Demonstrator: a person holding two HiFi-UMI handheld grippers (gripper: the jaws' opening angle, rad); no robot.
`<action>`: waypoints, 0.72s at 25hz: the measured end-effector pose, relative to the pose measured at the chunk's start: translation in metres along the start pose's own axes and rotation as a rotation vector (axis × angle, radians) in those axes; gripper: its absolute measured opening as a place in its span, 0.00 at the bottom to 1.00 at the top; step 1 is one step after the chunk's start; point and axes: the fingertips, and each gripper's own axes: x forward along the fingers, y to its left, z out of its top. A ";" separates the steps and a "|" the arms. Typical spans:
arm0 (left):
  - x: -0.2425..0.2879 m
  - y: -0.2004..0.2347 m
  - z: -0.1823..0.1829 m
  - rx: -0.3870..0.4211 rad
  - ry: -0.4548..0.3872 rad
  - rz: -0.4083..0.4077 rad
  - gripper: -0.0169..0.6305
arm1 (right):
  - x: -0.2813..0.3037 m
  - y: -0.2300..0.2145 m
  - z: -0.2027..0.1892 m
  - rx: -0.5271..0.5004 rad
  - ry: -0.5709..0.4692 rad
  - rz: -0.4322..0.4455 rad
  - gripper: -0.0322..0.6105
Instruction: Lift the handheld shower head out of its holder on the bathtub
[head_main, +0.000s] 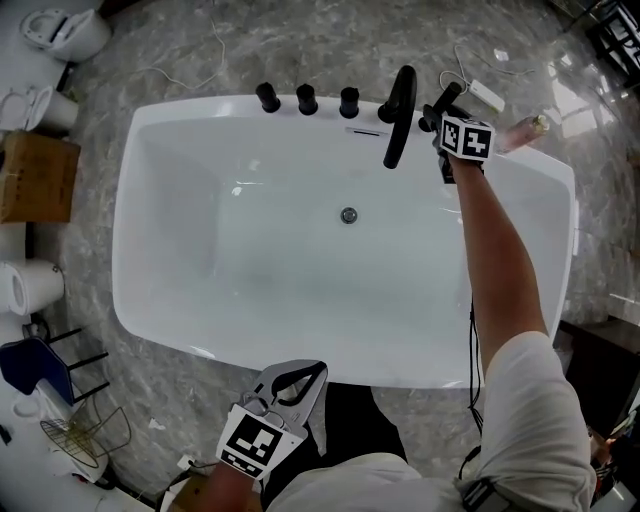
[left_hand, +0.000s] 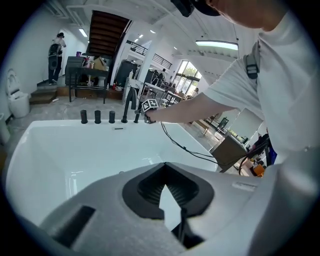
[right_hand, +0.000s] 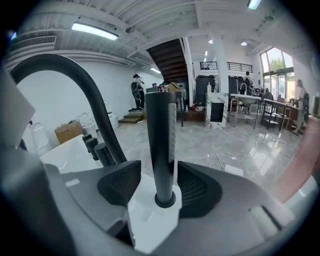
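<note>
Left gripper (head_main: 305, 375) is hanging at the near rim of the bathtub (head_main: 150, 135), close to the person's body, jaws sitting together at the tips with nothing between them; its own view is showing only white tub through the slit behind the tips. The tub basin is lying bare, drain (head_main: 348, 214) sitting mid-floor. The person's right arm is reaching across to the far rim, where three black knobs (head_main: 307, 98) and a tall curved spout (head_main: 400, 115) are standing in a row. Right gripper (head_main: 434, 112) is sitting at the right end of that row, jaws standing wide and straddling the handheld shower head (right_hand: 161, 135). The shower head is standing upright, still seated in its holder (right_hand: 165, 200) on the tub deck, just right of the spout. Both pads are sitting beside the black handle, a clear gap showing on the left pad's side, the right pad closer; neither is looking pressed on. Past the rim, a white power strip (right_hand: 232, 170) is lying on the marble floor. Farther back a staircase (right_hand: 170, 55) is rising, with a person (right_hand: 136, 90) standing at its foot.
</note>
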 end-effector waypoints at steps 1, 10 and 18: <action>-0.001 0.002 -0.003 -0.006 -0.001 0.003 0.04 | 0.002 0.000 0.001 0.007 -0.003 0.001 0.42; -0.005 0.011 -0.018 -0.044 0.002 0.034 0.04 | 0.006 -0.004 0.001 0.010 0.000 -0.015 0.28; -0.006 -0.002 -0.013 -0.022 -0.002 0.022 0.04 | -0.011 0.000 0.007 -0.011 -0.016 -0.027 0.28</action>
